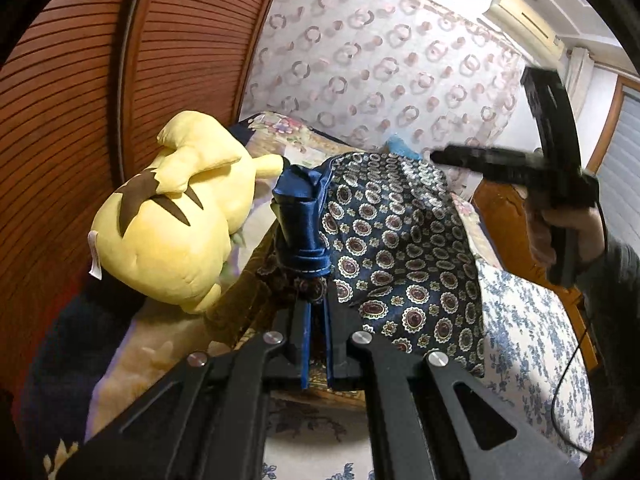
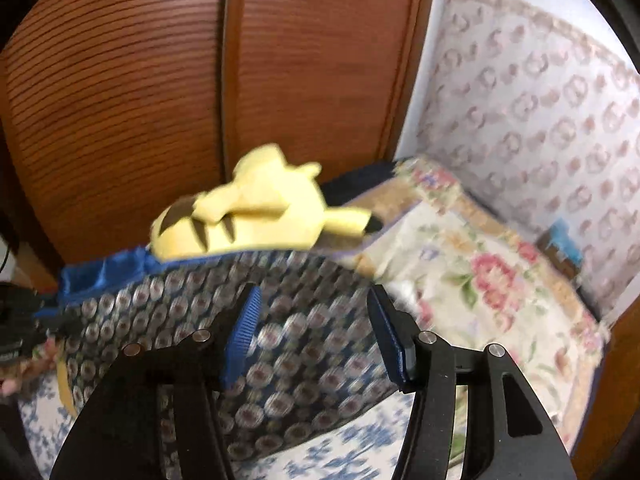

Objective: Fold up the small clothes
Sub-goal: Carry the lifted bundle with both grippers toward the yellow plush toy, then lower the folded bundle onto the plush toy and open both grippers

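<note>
A dark blue garment (image 1: pixel 400 248) printed with oval medallions, with a plain shiny blue band (image 1: pixel 302 220), is draped over the bed. My left gripper (image 1: pixel 316 300) is shut on the garment's blue-edged hem, which bunches up just beyond its fingertips. In the right wrist view the same garment (image 2: pixel 288 320) spreads below my right gripper (image 2: pixel 314 300). Its jaws stand apart, blue pads (image 2: pixel 242 336) showing, and nothing is pinched between them. The right gripper also shows at the right of the left wrist view, held by a hand (image 1: pixel 560 224) above the cloth.
A yellow plush toy (image 1: pixel 172 208) lies on the bed to the left of the garment, against a brown slatted wardrobe door (image 1: pixel 80 120). The bed carries a blue floral sheet (image 1: pixel 532 340) and a pink floral quilt (image 2: pixel 480 272). A patterned curtain (image 1: pixel 380 60) hangs behind.
</note>
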{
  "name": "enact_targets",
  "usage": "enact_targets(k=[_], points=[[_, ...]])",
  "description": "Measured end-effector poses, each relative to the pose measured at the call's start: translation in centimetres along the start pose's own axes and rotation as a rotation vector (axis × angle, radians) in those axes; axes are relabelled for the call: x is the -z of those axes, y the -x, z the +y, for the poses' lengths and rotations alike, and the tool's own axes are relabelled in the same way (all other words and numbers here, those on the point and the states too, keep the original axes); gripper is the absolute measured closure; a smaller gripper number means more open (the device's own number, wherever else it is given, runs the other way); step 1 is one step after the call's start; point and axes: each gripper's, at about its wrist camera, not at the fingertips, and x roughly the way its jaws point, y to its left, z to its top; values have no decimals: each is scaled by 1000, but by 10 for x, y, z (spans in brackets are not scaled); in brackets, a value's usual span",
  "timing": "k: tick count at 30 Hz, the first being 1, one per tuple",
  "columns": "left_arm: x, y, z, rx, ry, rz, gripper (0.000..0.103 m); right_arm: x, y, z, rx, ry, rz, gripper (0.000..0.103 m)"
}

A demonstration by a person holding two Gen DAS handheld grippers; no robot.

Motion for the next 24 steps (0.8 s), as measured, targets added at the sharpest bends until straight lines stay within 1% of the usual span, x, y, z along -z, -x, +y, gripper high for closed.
enact_targets(k=[4,7,9,10,11,13,15,17,20,24], points=[[1,-3,0,-10,-17,12,100,22,-25,5,-47,-42,51,47],[1,-3,-2,-16,-23,22,98,39,-56,10,-42,-62,99,46],[0,-3,-4,-22,-36,29,97,47,-65,9,-46,-95,87,45],[0,-1,-5,-30,-45,27,95,49,-66,7,-54,-125,65,45],[0,1,-7,-46,-57,22,92,51,-66,5,-55,-148,50,45],[-1,7,-10,-60,-77,13,83,52,-62,8,-33,-153,39,45],[-2,15,-13,-70,-91,-3,64,53,-55,9,-6,-157,36,45],[-3,20,-13,-72,-98,-19,58,56,-40,12,17,-176,25,45],[-3,32,-18,-82,-117,-45,46,60,-15,17,28,-190,-8,45],[-1,44,-30,-85,-156,-66,45,73,25,25,48,-214,-51,44]])
